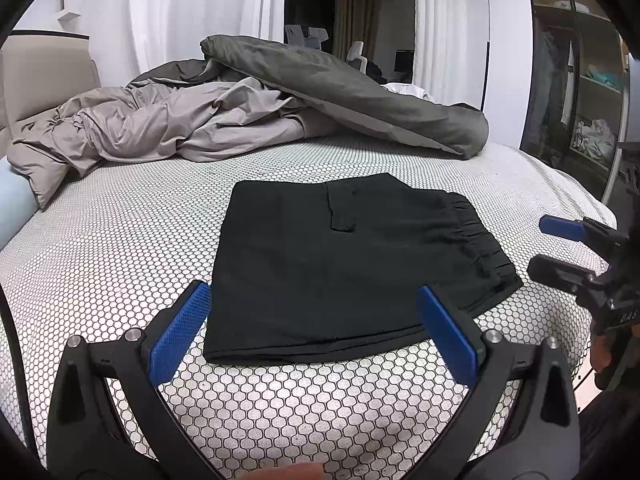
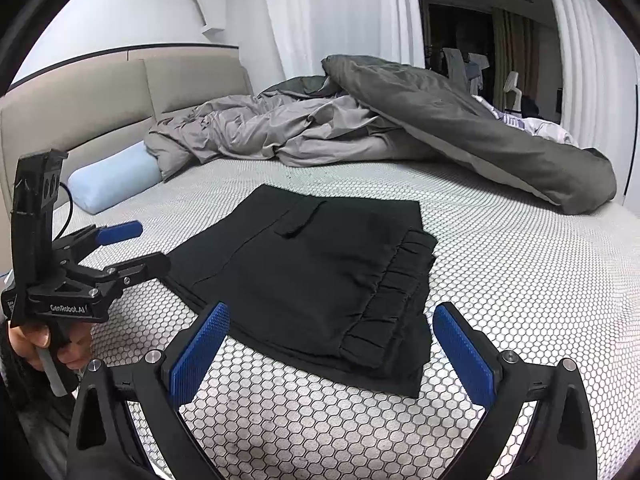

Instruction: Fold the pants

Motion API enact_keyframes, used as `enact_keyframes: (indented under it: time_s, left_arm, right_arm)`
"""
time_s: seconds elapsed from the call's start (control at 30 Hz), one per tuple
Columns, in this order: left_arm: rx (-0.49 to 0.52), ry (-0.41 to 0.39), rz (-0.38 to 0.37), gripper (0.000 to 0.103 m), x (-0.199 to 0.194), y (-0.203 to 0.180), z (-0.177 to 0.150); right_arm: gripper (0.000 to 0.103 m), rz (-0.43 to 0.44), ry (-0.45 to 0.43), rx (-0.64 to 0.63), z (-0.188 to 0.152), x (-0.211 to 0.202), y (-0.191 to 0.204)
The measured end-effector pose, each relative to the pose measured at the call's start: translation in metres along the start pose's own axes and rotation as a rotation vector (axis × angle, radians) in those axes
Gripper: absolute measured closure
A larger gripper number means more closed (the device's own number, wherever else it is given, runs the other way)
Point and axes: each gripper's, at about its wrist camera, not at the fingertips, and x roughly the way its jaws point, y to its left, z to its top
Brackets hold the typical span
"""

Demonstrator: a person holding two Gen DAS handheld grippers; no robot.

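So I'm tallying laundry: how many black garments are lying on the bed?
1. The folded black pants lie on the honeycomb mattress cover, between the two open tools and in front of the rumpled grey duvet. Anything under the duvet would be hidden.

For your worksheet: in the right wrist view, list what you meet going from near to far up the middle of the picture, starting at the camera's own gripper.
right gripper, open → folded black pants → bare honeycomb-patterned mattress cover → crumpled grey duvet → white curtain
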Motion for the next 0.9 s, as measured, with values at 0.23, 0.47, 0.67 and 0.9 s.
enact_keyframes:
  time_s: [0.23, 0.47, 0.67, 0.9]
  left_arm:
    - [-0.009, -0.007, 0.003, 0.001, -0.0013, 0.0026, 0.001]
    - [-0.017, -0.003, 0.006, 0.001, -0.001, 0.0033, 0.0004]
    - [-0.02, -0.003, 0.005, 0.001, -0.0014, 0.004, 0.0008]
    - [-0.026, 0.001, 0.007, 0.001, -0.0014, 0.0028, 0.001]
  right_arm:
    - [0.0, -0.004, -0.004, 0.024, 0.0007, -0.0002, -0.0043]
    - [0.0, -0.01, -0.011, 0.02, 0.0006, -0.001, -0.0041]
    - [0.0, -0.023, -0.027, 0.042, 0.0012, -0.0028, -0.0078]
    - [0.0, -0.02, -0.019, 0.04, 0.0008, -0.0027, -0.009]
